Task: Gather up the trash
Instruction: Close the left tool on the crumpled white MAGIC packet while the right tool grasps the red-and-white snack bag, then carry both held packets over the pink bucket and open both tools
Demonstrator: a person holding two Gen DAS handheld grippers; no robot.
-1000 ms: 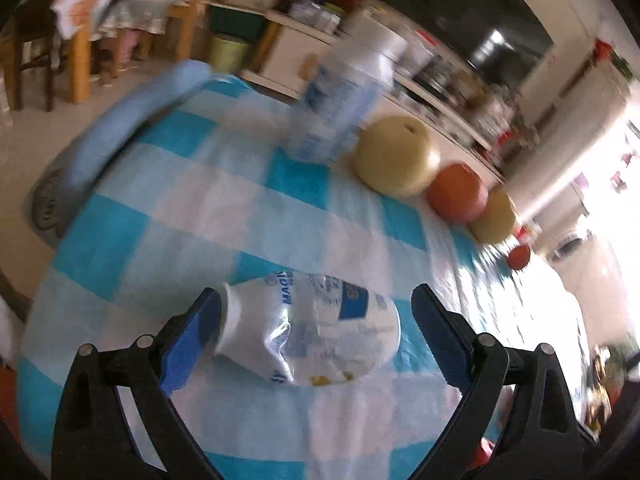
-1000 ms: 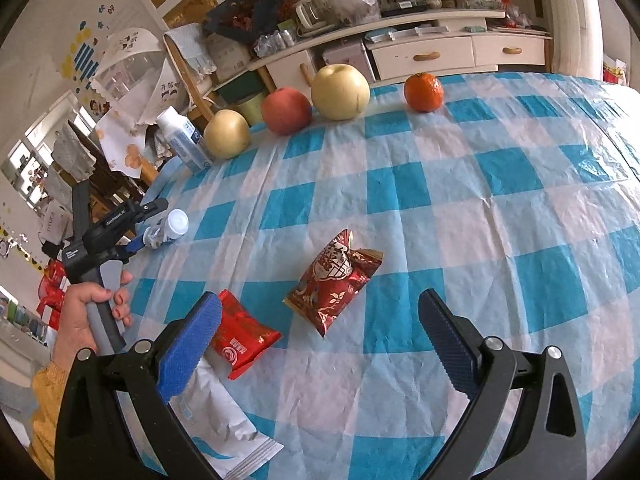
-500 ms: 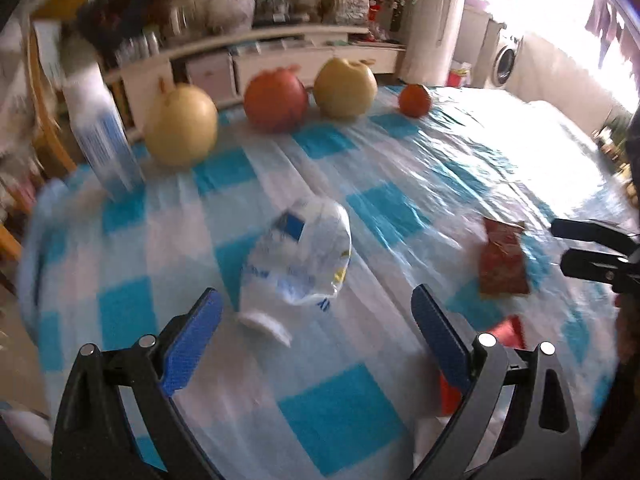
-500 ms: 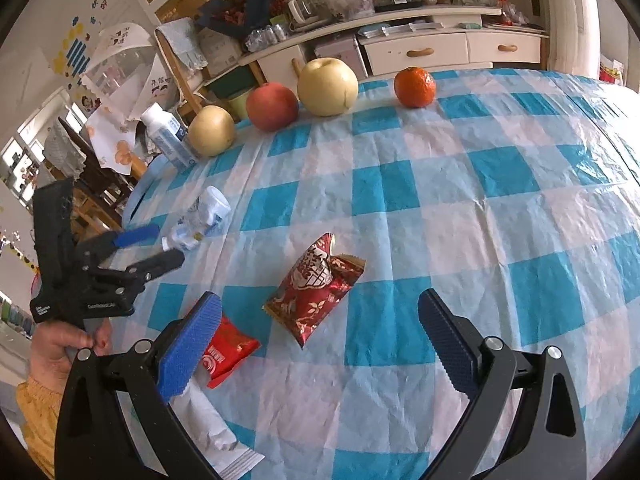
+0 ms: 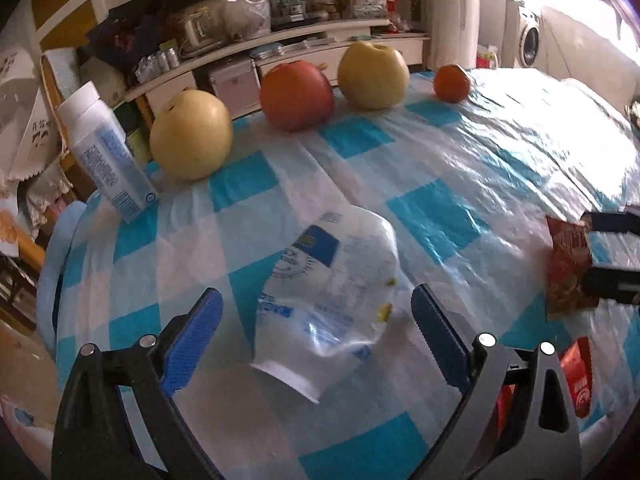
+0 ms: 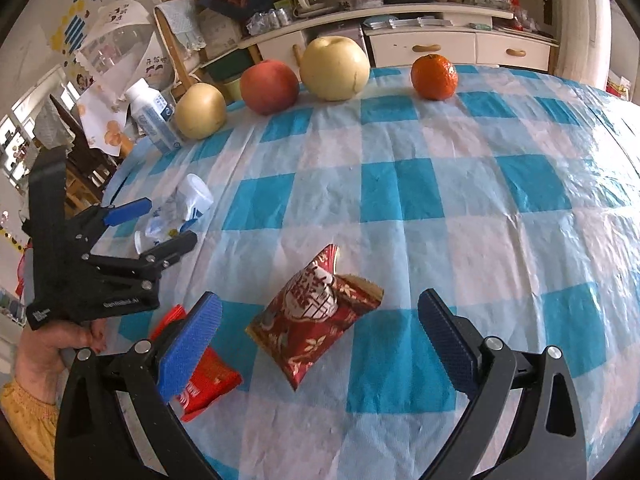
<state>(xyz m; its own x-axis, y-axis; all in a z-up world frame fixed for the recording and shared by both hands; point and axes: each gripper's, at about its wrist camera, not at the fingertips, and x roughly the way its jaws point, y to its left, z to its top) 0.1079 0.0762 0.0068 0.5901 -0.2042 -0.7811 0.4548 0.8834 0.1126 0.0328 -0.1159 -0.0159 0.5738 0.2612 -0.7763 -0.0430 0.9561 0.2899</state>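
Observation:
A crushed clear plastic bottle (image 5: pixel 326 300) with a blue label lies on the checked tablecloth between the fingers of my open left gripper (image 5: pixel 316 328); it also shows in the right wrist view (image 6: pixel 180 212), with the left gripper (image 6: pixel 160 224) around it. My open right gripper (image 6: pixel 320 340) straddles a dark red patterned snack bag (image 6: pixel 316 320), also seen at the right of the left wrist view (image 5: pixel 570 268). A bright red wrapper (image 6: pixel 204 380) lies by the right gripper's left finger.
Two pale pears (image 6: pixel 335 68) (image 6: pixel 200 111), a red apple (image 6: pixel 269 87) and a tangerine (image 6: pixel 434 77) line the table's far edge. An upright white bottle (image 6: pixel 152 114) stands at the far left. Cabinets and cluttered shelves stand behind the table.
My left gripper swung around the crushed bottle and now frames it neck-first. My right gripper moved forward over the dark red snack bag.

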